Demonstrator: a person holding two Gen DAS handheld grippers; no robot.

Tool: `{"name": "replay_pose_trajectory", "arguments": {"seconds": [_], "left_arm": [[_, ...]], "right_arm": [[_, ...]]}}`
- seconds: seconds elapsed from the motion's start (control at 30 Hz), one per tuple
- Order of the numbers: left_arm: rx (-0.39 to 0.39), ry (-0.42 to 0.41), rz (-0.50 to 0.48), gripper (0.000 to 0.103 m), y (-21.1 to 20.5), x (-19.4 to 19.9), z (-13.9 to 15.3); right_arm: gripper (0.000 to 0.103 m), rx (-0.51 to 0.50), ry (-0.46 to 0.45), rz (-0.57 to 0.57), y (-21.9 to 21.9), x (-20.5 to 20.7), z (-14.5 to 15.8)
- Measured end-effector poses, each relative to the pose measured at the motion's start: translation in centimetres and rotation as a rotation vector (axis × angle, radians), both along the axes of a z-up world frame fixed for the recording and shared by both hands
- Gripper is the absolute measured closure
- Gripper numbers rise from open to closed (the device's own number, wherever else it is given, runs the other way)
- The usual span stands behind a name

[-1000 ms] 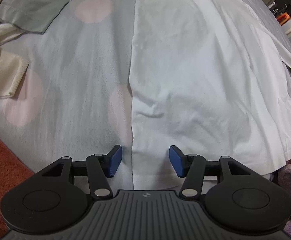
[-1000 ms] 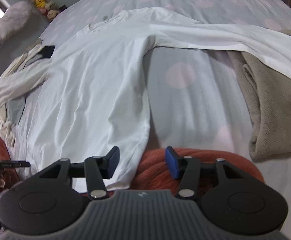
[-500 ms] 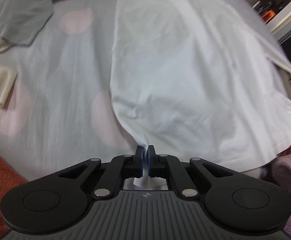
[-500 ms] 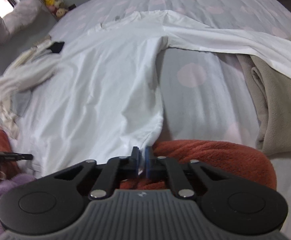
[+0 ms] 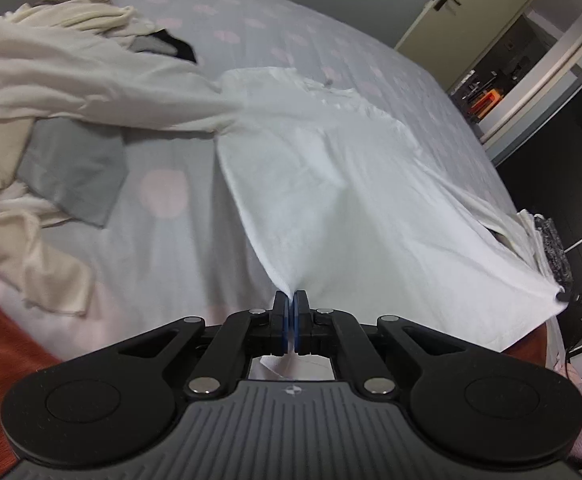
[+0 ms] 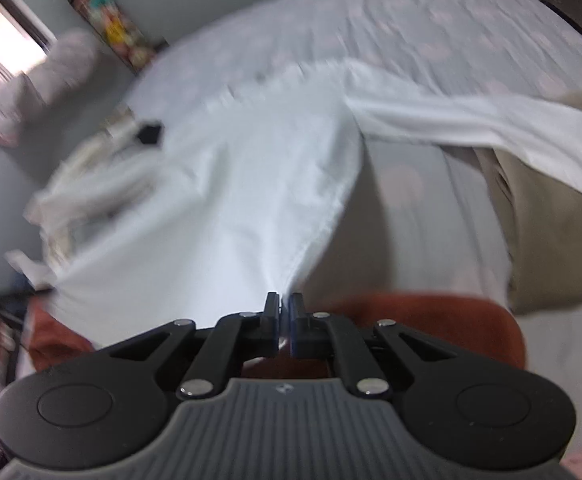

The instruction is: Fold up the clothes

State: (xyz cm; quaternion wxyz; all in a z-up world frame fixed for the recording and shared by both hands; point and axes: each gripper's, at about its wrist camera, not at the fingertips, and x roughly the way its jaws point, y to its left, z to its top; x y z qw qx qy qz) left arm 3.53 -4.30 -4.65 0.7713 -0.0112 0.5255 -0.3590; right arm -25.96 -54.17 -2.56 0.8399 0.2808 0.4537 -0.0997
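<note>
The bed (image 5: 331, 36), covered in a grey sheet with pale pink dots, carries the white long-sleeved shirt (image 5: 331, 184) spread across its middle, one sleeve lying over a beige blanket (image 6: 551, 232) at the right. A rust-orange blanket (image 6: 431, 316) lies along the near edge. Cream garments (image 5: 19, 248) and a grey folded cloth (image 5: 75, 172) lie heaped to the left of the shirt. The left hand-held gripper (image 5: 291, 300) is raised above the sheet, its blue pads pressed together on the shirt's left hem corner, the fabric rising to it in a peak. The right hand-held gripper (image 6: 284, 304) likewise pinches the right hem corner, lifted clear; its view is blurred.
</note>
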Motion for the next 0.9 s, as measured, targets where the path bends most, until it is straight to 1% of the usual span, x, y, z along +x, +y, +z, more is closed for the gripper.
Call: {"name": "replay_pose_trajectory", "arguments": {"seconds": [0.13,0.23,0.33,0.5,0.53,0.57,0.63,0.67,0.73,0.77,0.8,0.9], "left_arm": [[0.062,0.034,0.004,0.103,1.0,0.0,-2.2],[0.125,0.071,-0.011,0.103,1.0,-0.1,-4.6],[0.183,0.11,-0.021,0.103,0.8,0.0,-6.8],[0.234,0.208,-0.023,0.101,0.6,0.5,-9.6],[0.256,0.221,-0.027,0.101,0.5,0.6,-10.0],[0.273,0.222,-0.033,0.101,0.4,0.6,-10.2],[0.294,0.211,-0.044,0.093,0.4,0.6,-10.3],[0.285,0.199,-0.049,0.09,0.5,0.8,-9.9],[0.253,0.173,-0.053,0.082,0.7,1.2,-8.8],[0.238,0.159,-0.053,0.08,0.8,1.5,-8.1],[0.226,0.139,-0.051,0.077,0.7,1.9,-7.4],[0.204,0.061,-0.039,0.074,0.4,3.4,-5.4]], "right_arm": [[0.097,0.051,0.066,-0.011,-0.2,-0.1,-3.8],[0.097,0.059,0.101,-0.006,-0.1,0.3,-5.8],[0.097,0.061,0.108,-0.001,-0.2,0.5,-6.3],[0.097,0.028,0.124,0.034,0.1,1.1,-6.0],[0.096,0.022,0.129,0.042,0.3,1.1,-5.9],[0.093,0.019,0.129,0.045,0.4,1.2,-5.7],[0.09,0.008,0.118,0.046,0.3,1.3,-5.1],[0.089,-0.005,0.109,0.047,0.2,1.3,-4.6],[0.084,-0.036,0.088,0.046,-0.1,1.6,-3.6],[0.076,-0.056,0.073,0.043,-0.3,1.9,-3.1],[0.07,-0.077,0.058,0.04,-0.5,2.2,-2.7],[0.071,-0.12,0.02,0.02,-1.6,3.8,-2.5]]}}
